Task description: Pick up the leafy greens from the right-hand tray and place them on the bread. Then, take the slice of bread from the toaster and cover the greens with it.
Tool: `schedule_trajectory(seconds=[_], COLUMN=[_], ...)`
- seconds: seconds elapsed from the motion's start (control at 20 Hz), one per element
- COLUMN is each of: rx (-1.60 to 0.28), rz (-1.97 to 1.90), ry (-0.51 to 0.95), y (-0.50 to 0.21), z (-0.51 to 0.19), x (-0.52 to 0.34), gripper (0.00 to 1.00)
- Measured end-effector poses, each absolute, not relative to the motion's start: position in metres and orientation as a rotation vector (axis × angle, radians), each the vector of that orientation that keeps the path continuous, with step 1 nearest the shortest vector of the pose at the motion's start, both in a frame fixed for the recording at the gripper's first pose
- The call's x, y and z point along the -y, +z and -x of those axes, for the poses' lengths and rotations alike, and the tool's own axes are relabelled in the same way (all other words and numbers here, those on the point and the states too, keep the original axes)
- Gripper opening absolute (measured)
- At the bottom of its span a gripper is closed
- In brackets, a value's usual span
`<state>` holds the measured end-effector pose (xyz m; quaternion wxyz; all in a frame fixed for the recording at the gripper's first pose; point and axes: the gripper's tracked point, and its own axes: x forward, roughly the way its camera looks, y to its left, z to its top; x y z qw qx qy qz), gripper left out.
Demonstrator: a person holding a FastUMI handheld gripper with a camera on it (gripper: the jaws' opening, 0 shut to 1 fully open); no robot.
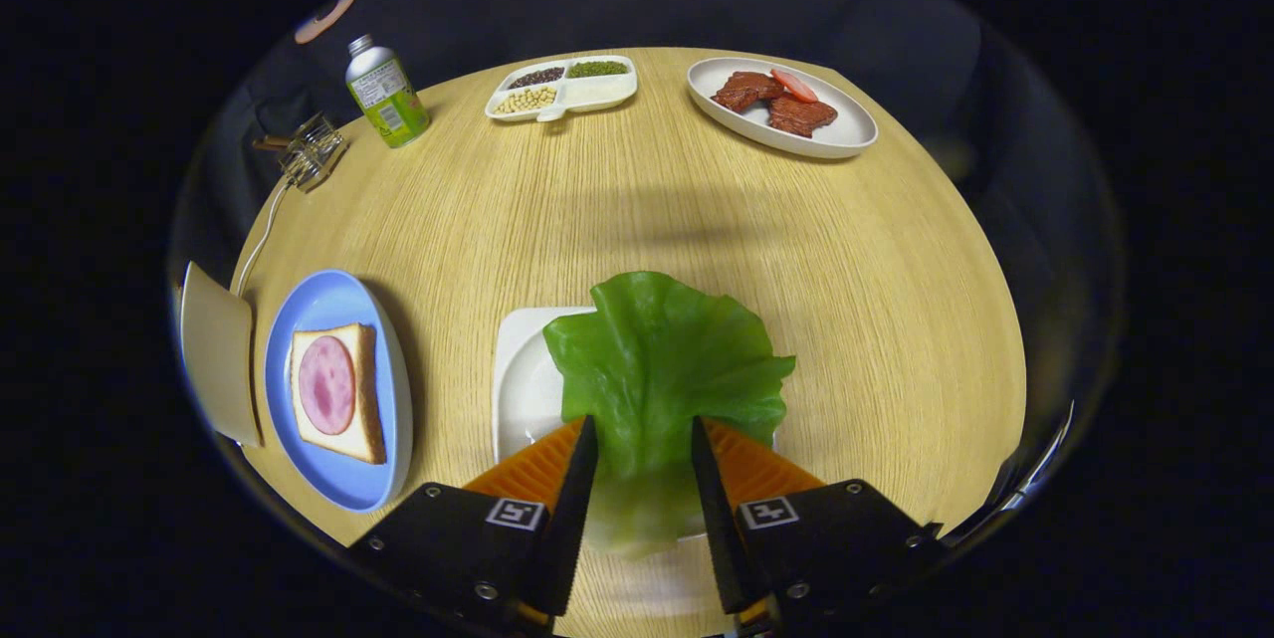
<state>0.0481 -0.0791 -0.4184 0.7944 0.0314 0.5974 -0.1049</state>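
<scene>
The fingers [644,439] pinch the stem end of the floppy green lettuce leaf [662,354], which spreads ahead over the square white tray [523,369]. To the left waits the bread slice with pink ham [336,391] on a round blue plate [338,484].

- Wooden table [637,220] is carrying a blue plate [343,489], white tray [523,379], sectioned dish [597,93], oval plate [846,132], green bottle [386,93] and toaster [217,351].
- Gripper [644,439] is hovering, fingers bracketing the leaf.
</scene>
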Motion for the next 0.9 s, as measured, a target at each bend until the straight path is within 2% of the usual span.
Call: schedule_trajectory(seconds=[0.05, 0.1, 0.2, 0.3, 0.4, 0.9], rx=[-1.274, -1.265, -1.249, -1.235, -1.205, -1.131], rz=[-0.075, -0.081, -0.092, -0.107, -0.126, -0.149], ry=[-0.234, -0.244, -0.261, -0.278, -0.274, -0.178], y=[-0.418, -0.419, -0.416, -0.415, -0.407, -0.366], z=[-0.048, -0.048, -0.048, -0.049, -0.053, -0.068], x=[0.081, 0.084, 0.09, 0.091, 0.086, 0.05], gripper=[0.51, 0.39, 0.22, 0.1, 0.05, 0.05])
